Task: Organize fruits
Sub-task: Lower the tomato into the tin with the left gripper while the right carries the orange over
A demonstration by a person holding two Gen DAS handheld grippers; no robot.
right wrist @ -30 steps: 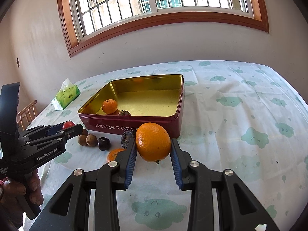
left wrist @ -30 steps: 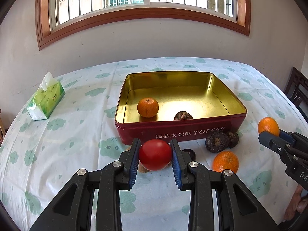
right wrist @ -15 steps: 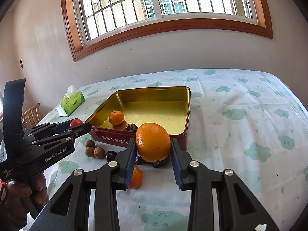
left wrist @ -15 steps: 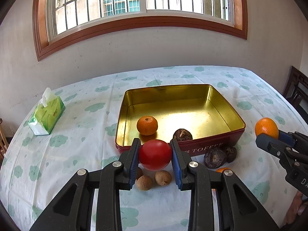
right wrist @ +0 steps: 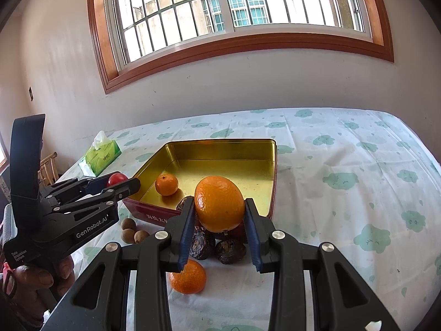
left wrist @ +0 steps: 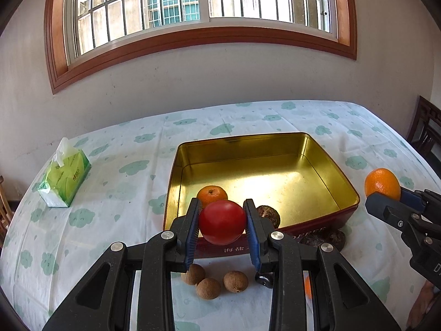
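The left gripper point(left wrist: 222, 222) is clamped on a red tomato point(left wrist: 222, 222) and the right gripper point(right wrist: 219, 211) on an orange point(right wrist: 219, 203), both just before the gold tin's point(left wrist: 328, 162) near wall

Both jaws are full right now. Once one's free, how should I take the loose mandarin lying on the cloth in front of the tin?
Grip the loose mandarin across its widest middle, coming down from above. It is round and sits alone on the tablecloth, but the dark wrinkled fruits lie close behind it, so spread the jaws left-right rather than front-back.
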